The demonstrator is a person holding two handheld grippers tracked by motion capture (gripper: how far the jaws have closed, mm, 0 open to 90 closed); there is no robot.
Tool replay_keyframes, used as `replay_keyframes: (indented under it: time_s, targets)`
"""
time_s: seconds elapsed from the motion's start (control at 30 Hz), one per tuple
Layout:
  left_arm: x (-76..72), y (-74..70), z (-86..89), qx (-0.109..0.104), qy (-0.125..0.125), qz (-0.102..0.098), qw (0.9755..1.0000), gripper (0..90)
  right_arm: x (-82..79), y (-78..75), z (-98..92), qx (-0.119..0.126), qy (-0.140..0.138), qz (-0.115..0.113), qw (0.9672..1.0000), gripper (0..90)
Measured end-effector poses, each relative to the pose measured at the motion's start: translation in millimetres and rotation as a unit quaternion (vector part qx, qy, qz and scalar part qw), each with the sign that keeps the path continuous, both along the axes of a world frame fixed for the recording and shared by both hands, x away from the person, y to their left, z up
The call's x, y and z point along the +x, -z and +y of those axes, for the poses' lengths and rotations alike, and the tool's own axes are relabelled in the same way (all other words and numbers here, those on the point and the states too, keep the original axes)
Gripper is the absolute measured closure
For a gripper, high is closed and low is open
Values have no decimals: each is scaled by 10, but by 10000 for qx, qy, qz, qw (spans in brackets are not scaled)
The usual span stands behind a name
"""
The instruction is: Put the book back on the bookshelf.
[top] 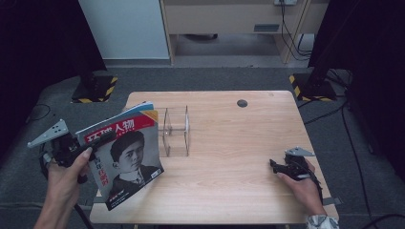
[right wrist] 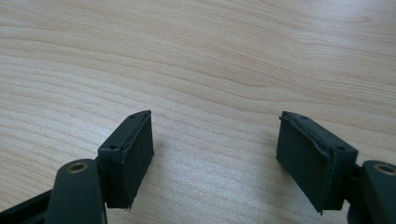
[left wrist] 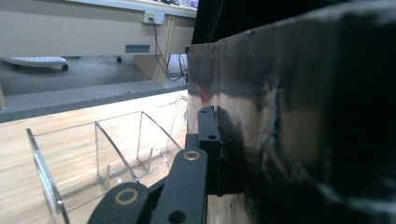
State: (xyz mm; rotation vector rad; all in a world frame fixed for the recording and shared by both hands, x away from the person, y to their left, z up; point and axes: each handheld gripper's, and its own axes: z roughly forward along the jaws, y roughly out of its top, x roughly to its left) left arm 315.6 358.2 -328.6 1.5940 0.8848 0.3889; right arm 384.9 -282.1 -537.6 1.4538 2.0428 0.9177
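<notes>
My left gripper (top: pixel 98 141) clamps the red-and-black portrait magazine (top: pixel 125 160) over the pale wooden table's (top: pixel 229 138) left edge, beside the clear acrylic rack (top: pixel 175 131); my right gripper (top: pixel 276 165) rests released on open tabletop.

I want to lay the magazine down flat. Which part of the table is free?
Free: the wide bare wood between the clear rack and the right gripper, and the far strip of the table behind the rack. Crowded: the near left corner, under the magazine in the left gripper.
</notes>
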Motion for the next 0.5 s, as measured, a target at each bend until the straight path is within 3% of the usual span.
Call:
replay_keyframes:
  time_s: [0.5]
  targets:
    - [-48, -44, 148, 15, -348, 42, 9994, 868, 0, 0, -1, -3, -1, -3, 10000, 274]
